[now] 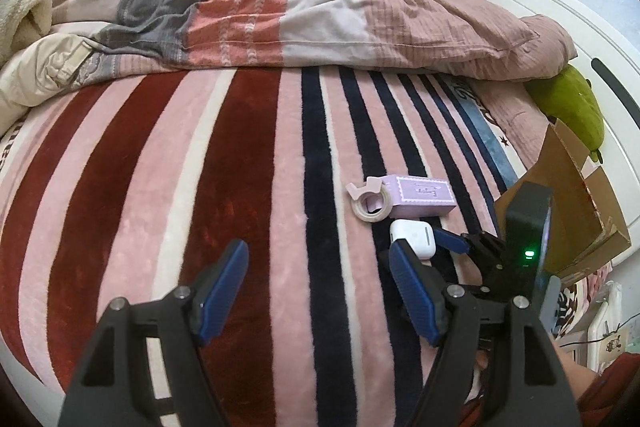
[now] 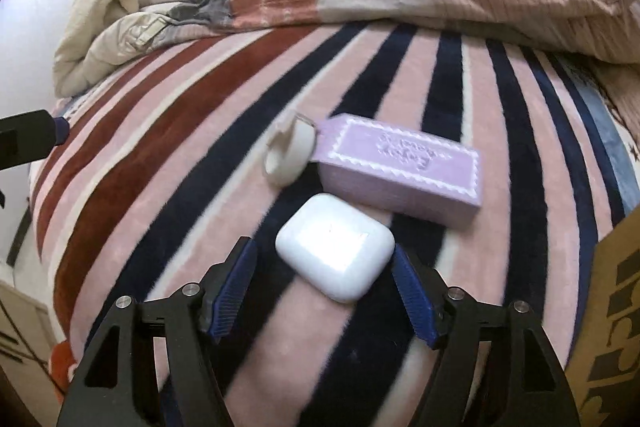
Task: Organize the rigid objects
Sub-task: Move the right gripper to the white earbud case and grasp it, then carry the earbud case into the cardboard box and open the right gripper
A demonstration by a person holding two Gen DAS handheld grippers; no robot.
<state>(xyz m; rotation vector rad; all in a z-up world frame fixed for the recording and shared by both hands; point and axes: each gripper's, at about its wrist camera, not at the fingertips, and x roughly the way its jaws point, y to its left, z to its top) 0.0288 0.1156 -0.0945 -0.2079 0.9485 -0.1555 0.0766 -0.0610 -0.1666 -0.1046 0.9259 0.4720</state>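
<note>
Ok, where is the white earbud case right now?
In the right wrist view the white earbud case lies on the striped blanket between the right gripper's open fingers, just in front of the purple box and the tape roll.

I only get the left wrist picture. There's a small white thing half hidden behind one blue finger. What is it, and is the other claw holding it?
Observer: The right wrist camera shows all of it: a rounded white case, lying flat on the striped blanket.
Operator: So is it held?
Observer: No. The right gripper is open around it, with a clear gap between the case and the finger on the picture's left.
Operator: Is there anything on that cardboard box?
Observer: The cardboard box has bold dark printing on the side facing that camera.
</note>
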